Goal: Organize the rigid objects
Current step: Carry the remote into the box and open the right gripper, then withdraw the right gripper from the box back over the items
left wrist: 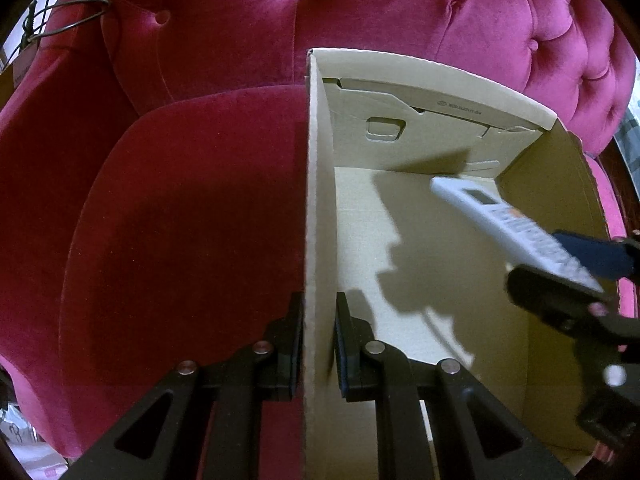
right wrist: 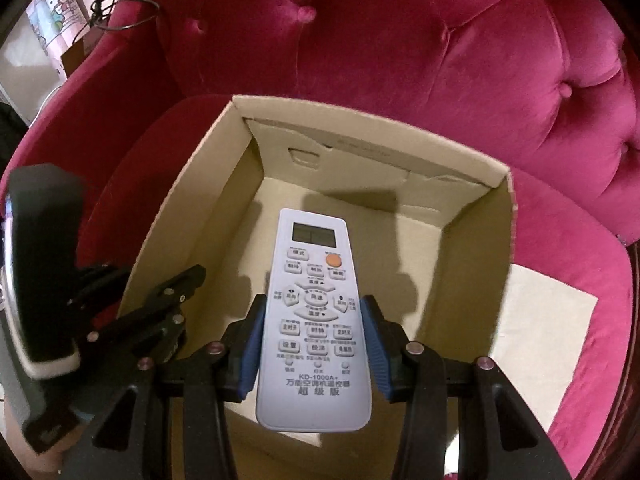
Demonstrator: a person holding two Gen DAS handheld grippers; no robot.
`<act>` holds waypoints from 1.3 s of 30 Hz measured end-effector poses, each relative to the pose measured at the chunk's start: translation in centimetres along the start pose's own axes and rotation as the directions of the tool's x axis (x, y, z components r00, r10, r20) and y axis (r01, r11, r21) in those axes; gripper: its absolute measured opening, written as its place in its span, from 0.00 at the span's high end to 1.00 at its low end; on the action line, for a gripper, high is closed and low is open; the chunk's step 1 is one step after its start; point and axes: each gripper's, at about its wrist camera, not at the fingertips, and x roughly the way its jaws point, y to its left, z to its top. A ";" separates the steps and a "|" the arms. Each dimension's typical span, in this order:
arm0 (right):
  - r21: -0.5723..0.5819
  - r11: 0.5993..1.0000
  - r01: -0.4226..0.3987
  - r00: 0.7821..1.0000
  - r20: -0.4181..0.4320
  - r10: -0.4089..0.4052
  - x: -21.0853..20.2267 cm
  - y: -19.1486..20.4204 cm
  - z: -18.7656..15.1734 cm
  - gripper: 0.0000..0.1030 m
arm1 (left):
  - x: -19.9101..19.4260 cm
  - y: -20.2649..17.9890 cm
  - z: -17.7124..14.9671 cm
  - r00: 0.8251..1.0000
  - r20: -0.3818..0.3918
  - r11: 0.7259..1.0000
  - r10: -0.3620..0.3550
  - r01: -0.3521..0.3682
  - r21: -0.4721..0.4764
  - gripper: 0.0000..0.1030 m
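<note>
A pink tufted armchair (right wrist: pixel 440 60) seats the cardboard box (right wrist: pixel 460 152). My left claw (left wrist: pixel 318 344) pinches the box's near wall; my right claw (right wrist: pixel 312 344) clamps the white remote (right wrist: pixel 314 312) above the box floor. Next: lower, then release inside.

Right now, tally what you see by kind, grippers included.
Grippers: 2, left and right
Remote: 1
Box: 1
Armchair: 1
Paper: 1
Total: 6
</note>
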 end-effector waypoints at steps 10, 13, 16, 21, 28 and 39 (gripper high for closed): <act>0.040 0.999 -0.024 0.998 -0.053 0.026 3.0 -0.5 0.5 0.52 | 0.0 -0.2 0.1 1.000 -0.002 1.000 0.006 -0.006 0.002 0.86; 0.063 0.997 -0.043 0.996 -0.079 0.048 4.2 -1.0 0.7 0.52 | 0.0 -0.3 0.1 1.000 -0.002 1.000 0.008 -0.008 0.003 0.86; 0.078 0.995 -0.055 0.993 -0.097 0.063 5.1 -1.3 0.6 0.52 | 0.0 -0.4 0.0 1.000 -0.002 1.000 0.009 -0.009 0.004 0.86; 0.088 0.994 -0.065 0.990 -0.116 0.075 5.9 -1.5 0.7 0.51 | 0.1 -0.4 0.0 1.000 -0.003 1.000 0.011 -0.011 0.005 0.86; 0.085 0.995 -0.052 0.994 -0.087 0.059 4.7 -1.5 1.0 0.48 | 0.2 -0.4 0.0 1.000 -0.004 1.000 0.014 -0.014 0.004 0.86; 0.083 0.996 -0.017 0.999 -0.030 0.020 1.3 -1.7 1.1 0.41 | 0.2 -0.5 0.0 1.000 -0.003 1.000 0.013 -0.013 0.011 0.86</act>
